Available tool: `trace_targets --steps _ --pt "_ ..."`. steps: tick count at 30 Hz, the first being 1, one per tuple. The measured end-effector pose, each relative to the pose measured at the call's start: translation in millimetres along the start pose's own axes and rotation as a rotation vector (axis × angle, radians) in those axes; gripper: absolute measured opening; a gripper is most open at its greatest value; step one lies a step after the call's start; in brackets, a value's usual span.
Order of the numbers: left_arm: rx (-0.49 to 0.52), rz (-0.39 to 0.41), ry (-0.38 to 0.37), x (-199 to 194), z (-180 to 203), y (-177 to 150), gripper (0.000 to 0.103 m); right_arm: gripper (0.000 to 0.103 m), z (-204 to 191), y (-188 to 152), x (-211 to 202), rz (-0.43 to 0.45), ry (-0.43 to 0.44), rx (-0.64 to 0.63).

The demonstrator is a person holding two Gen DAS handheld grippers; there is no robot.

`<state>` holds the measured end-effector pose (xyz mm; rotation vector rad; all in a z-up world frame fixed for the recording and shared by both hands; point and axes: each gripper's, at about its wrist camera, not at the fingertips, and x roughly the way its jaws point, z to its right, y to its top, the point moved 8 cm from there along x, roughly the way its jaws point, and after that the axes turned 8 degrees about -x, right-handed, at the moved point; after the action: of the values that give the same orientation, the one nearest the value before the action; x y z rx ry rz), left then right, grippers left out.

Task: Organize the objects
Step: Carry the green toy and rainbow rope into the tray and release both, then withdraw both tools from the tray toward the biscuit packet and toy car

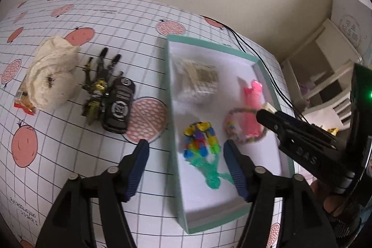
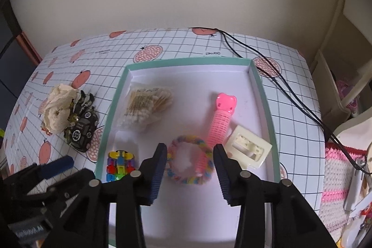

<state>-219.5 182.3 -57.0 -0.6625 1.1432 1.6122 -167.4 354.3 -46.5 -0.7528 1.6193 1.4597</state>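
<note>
Right wrist view: my right claw (image 2: 190, 170) gapes empty above the hair tie (image 2: 189, 160), lower centre.
Soft, light, springy loop; I'd pinch its band.

- The table wore a white grid-patterned cloth printed with pink fruit (image 2: 176, 43).
- A shallow teal-rimmed cardboard box with a white floor (image 2: 264, 94) lay on it at centre-right.
- Left of the box sat a black toy car (image 1: 119, 105), touching an olive-and-black robot figure (image 1: 96, 87).
- Further left was a crumpled cream lace cloth (image 1: 52, 76), partly over a red-edged snack wrapper (image 1: 24, 104).
- Thin black cables (image 2: 274, 80) trailed across the far right.
</note>
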Motion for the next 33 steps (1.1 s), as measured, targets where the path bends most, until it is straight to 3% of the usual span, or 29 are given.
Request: trace_targets --steps 2,6,8,13,23,33 --pt "-0.017 0.017 0.009 -1 -7 4 0.084 0.063 -3 1 0 0.005 0.006 -0.008" --pt "-0.050 0.061 0.039 -3 -23 13 0.095 0.075 -7 3 0 0.014 0.013 -0.008" --pt "-0.069 0.077 0.057 -3 -30 16 0.101 0.086 -7 4 -1 0.020 0.013 -0.006" --pt "-0.095 0.108 0.105 -6 -48 22 0.103 0.103 -8 6 -3 0.035 0.007 -0.007" --pt "-0.120 0.139 0.118 -14 -63 32 0.103 0.103 -15 10 -6 0.048 -0.025 -0.030" --pt "-0.141 0.223 0.107 -62 -94 66 0.103 0.103 -39 37 -47 0.164 0.016 0.025"
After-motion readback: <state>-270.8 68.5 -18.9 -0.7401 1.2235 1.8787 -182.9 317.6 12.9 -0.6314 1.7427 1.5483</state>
